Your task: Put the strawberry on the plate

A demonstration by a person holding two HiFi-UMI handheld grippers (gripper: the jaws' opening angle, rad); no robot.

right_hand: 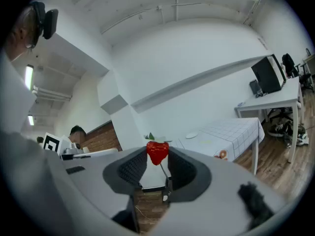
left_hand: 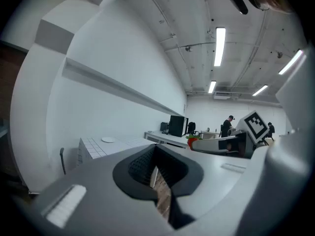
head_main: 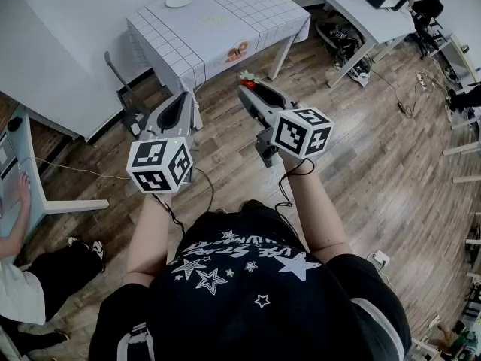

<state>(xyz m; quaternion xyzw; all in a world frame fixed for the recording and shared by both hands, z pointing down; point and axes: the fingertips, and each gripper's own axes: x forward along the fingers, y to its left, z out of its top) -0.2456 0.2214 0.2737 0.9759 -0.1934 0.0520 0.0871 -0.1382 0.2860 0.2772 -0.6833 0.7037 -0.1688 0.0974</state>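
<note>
A red strawberry (head_main: 246, 80) with green leaves is pinched between the tips of my right gripper (head_main: 249, 89), held in the air above the wooden floor. In the right gripper view the strawberry (right_hand: 157, 151) sits between the two dark pads of the gripper (right_hand: 157, 157). The white plate (head_main: 179, 0) lies on the far side of a table with a checked cloth (head_main: 240, 10), well ahead of both grippers. My left gripper (head_main: 185, 98) hangs beside the right one, its jaws together and empty (left_hand: 156, 167). The plate (right_hand: 192, 135) shows small beyond the strawberry.
A white desk (head_main: 353, 6) with a monitor stands at the upper right, with chairs and cables on the floor beyond it. Another desk (head_main: 26, 156) and a seated person (head_main: 19, 277) are at the left. A white wall (head_main: 68, 28) runs behind the checked table.
</note>
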